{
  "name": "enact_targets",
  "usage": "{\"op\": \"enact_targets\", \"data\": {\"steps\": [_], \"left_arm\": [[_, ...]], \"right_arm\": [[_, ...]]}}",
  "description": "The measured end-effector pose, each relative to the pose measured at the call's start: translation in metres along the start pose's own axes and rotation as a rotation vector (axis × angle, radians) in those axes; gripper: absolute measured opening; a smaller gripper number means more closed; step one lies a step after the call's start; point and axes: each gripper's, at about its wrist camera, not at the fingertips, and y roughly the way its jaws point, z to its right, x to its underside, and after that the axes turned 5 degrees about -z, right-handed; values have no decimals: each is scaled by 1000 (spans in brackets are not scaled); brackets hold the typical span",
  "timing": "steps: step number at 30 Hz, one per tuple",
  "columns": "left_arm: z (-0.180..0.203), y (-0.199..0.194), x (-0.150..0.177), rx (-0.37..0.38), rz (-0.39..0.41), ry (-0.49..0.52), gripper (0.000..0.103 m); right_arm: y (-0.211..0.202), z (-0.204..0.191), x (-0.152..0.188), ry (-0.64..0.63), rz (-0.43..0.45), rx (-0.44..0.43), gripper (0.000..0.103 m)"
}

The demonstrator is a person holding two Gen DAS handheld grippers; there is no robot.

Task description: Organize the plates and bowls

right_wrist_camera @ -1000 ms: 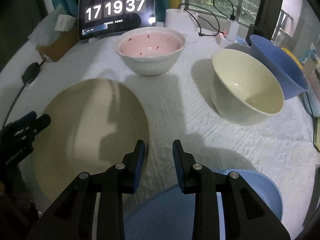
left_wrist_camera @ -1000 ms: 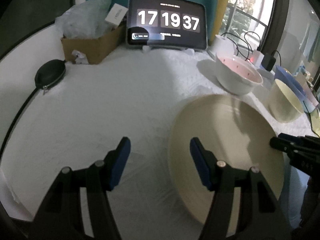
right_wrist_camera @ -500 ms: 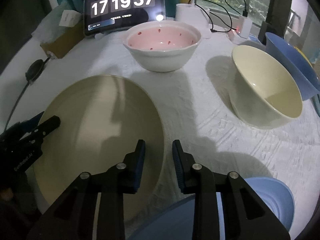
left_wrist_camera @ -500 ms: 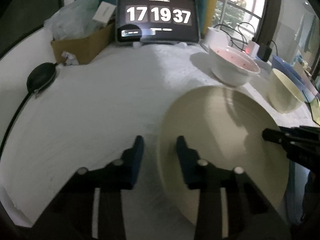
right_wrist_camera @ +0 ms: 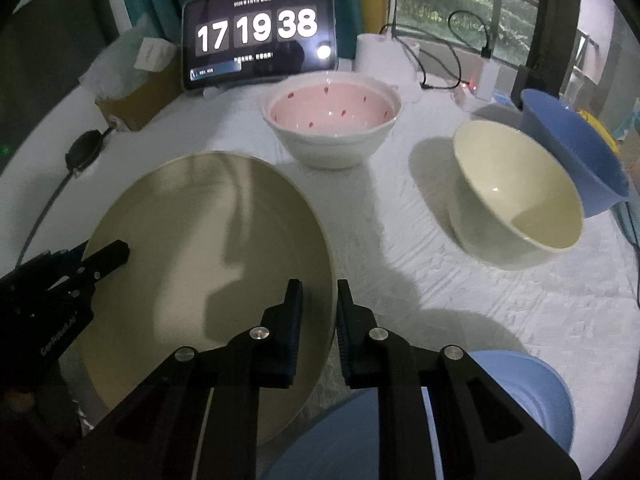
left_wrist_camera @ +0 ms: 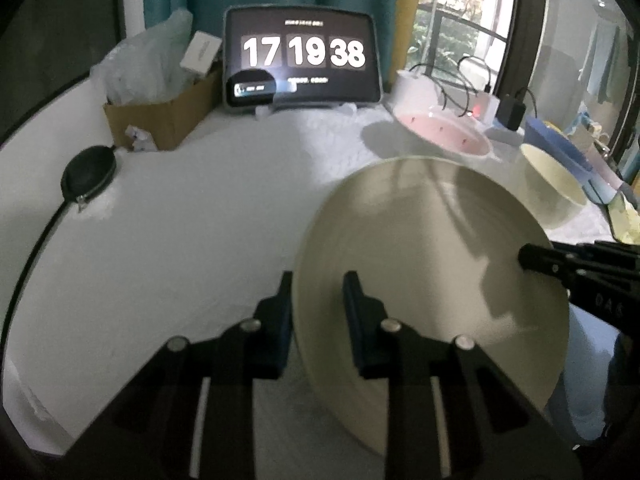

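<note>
1. Sorting looks barely begun: pink bowl (right_wrist_camera: 334,120), cream bowl (right_wrist_camera: 516,196) and blue bowl (right_wrist_camera: 576,152) stand apart beyond the fingertips, unstacked; a blue plate (right_wrist_camera: 520,396) lies beneath the right fingers.
2. Left gripper (left_wrist_camera: 318,300) straddles the cream plate (left_wrist_camera: 432,264) at its near-left rim, jaws narrowed on it, seemingly gripping.
3. Right gripper (right_wrist_camera: 318,312) brackets the opposite rim likewise; the plate sits between both tools, tilted slightly.
</note>
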Motion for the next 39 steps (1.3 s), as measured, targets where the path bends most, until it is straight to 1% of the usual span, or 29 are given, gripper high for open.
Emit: {"op": "enact_targets", "data": {"steps": [7, 13, 27, 34, 39], "left_arm": [[13, -24, 2, 15, 40, 20, 24], [34, -40, 6, 40, 55, 51, 24], [106, -52, 26, 117, 18, 157, 24], [136, -55, 34, 131, 8, 205, 24], [151, -54, 38, 132, -6, 233, 24]], "right_arm": [[-25, 8, 5, 17, 50, 5, 18], [-47, 23, 18, 48, 87, 18, 18], [-77, 80, 65, 159, 110, 66, 18], [-87, 105, 86, 208, 120, 75, 18], [-91, 118, 99, 232, 125, 82, 18]]}}
